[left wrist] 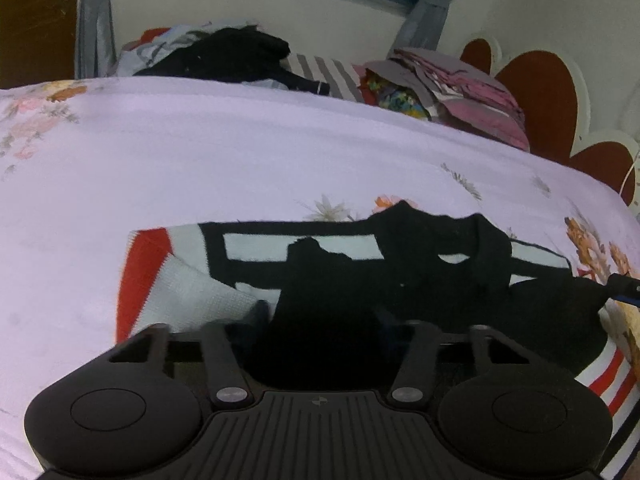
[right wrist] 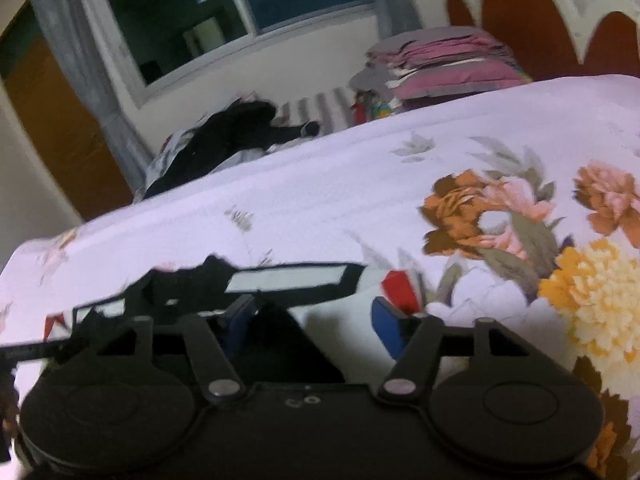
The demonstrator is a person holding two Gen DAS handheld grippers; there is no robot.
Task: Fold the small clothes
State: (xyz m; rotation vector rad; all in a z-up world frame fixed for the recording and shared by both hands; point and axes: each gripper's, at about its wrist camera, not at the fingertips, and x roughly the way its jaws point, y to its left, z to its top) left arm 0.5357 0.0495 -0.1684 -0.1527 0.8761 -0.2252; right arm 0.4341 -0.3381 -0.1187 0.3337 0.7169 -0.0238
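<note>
A small black garment lies rumpled on a white, black and red striped cloth spread on the bed. My left gripper sits low over the near part of the black garment; its jaws stand wide apart with the fabric between them. In the right wrist view the black garment stretches left across the striped cloth. My right gripper is open, its blue fingertips resting at the cloth's edge. The right gripper's tip shows at the far right of the left wrist view.
The bed has a lilac floral cover. At its far side lie a dark clothes pile and a stack of folded pink and grey bedding. A red and white headboard stands at the right, a window behind.
</note>
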